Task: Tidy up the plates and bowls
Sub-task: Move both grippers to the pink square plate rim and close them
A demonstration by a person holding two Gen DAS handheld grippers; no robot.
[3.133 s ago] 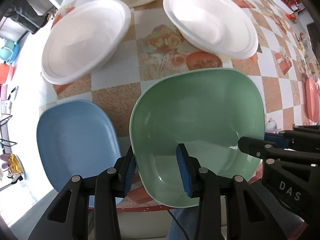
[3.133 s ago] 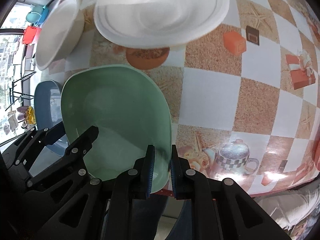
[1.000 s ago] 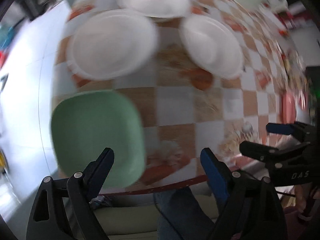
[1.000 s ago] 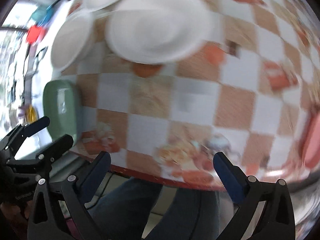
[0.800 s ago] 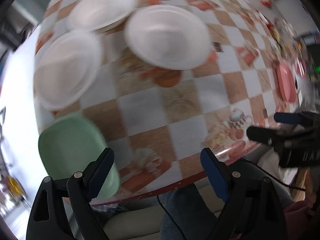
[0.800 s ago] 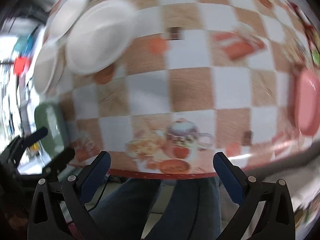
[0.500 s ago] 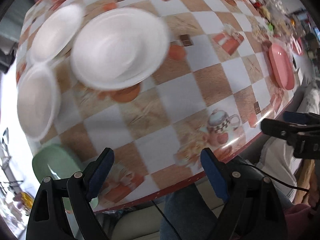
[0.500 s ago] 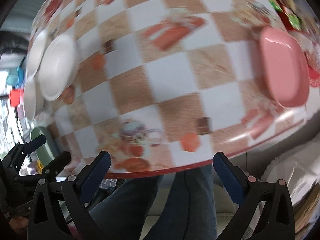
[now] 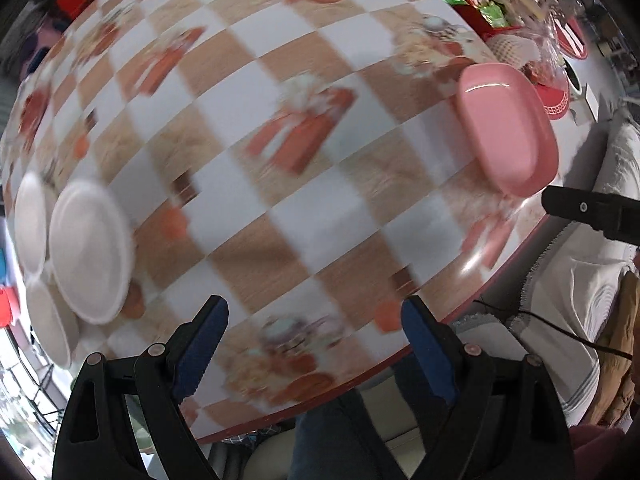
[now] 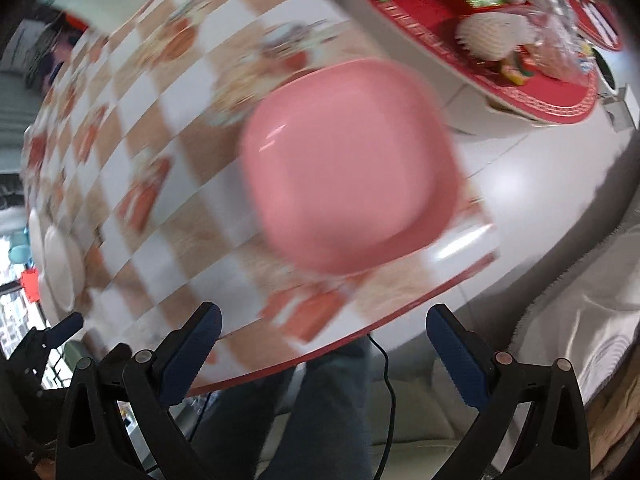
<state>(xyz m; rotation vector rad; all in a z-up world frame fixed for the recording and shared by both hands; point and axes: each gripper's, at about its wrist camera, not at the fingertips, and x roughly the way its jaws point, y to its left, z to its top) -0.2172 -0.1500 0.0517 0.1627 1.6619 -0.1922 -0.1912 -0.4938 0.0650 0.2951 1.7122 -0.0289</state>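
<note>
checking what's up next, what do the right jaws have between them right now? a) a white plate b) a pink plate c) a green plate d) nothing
d: the right gripper stands open with only the table edge and the person's legs showing between its jaws; the pink plate lies on the table ahead of it, untouched.

Pink plate (image 10: 348,164) blurred, near table (image 10: 168,216) edge; right gripper (image 10: 324,354) fingers (image 10: 192,344) wide apart.

I see a glossy, smooth plastic pink plate (image 10: 348,168) on the shiny checkered surface (image 9: 288,216). At nine o'clock, white plates (image 9: 90,252) look matt, foam-like.
</note>
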